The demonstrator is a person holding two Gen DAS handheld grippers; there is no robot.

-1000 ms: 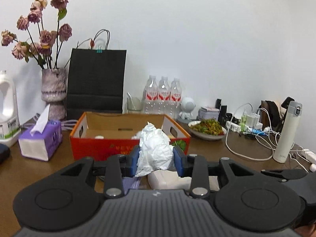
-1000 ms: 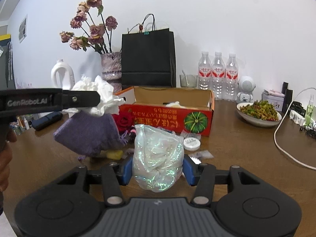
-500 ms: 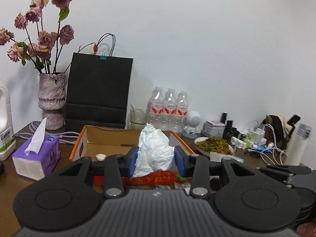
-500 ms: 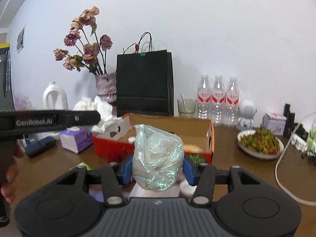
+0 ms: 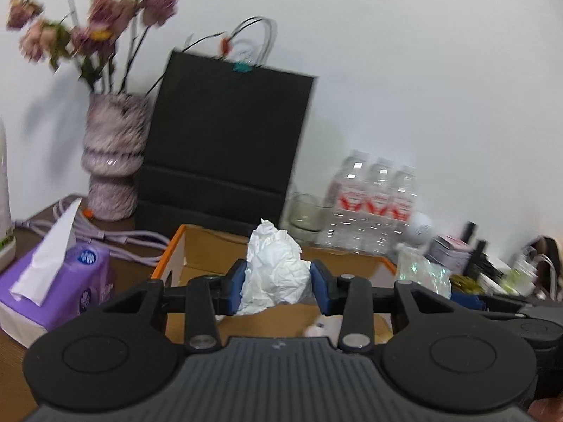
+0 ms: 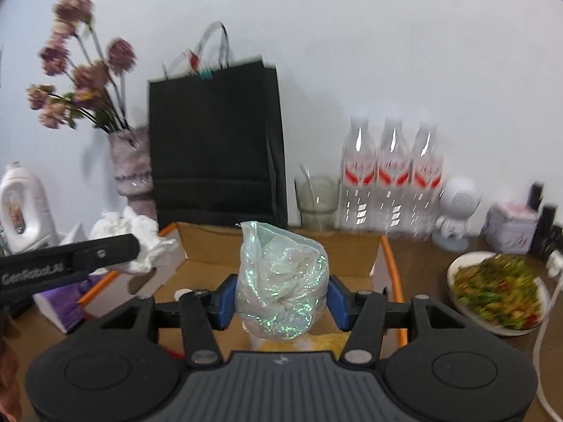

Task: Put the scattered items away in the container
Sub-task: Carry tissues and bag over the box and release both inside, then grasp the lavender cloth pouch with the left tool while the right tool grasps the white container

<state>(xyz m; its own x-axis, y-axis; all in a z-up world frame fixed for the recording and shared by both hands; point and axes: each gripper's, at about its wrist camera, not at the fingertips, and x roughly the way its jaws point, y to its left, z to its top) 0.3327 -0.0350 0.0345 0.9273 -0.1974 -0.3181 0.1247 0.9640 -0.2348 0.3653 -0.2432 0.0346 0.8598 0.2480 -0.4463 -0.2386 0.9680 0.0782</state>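
black hand-held gripper [image 6: 278, 295] with blue pads [image 6: 225, 299], silver screws.

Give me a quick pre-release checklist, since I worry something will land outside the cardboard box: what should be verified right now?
1. Left hand-held gripper grips the crumpled tissue: ok.
2. Right hand-held gripper grips the glittery bag: ok.
3. Tissue over the cardboard box opening: ok.
4. Glittery bag over the box opening: ok.
5. Free floor space in the box: ok, bare cardboard shows.
6. Picture sharp enough to judge exact drop points: not ok, blurred.
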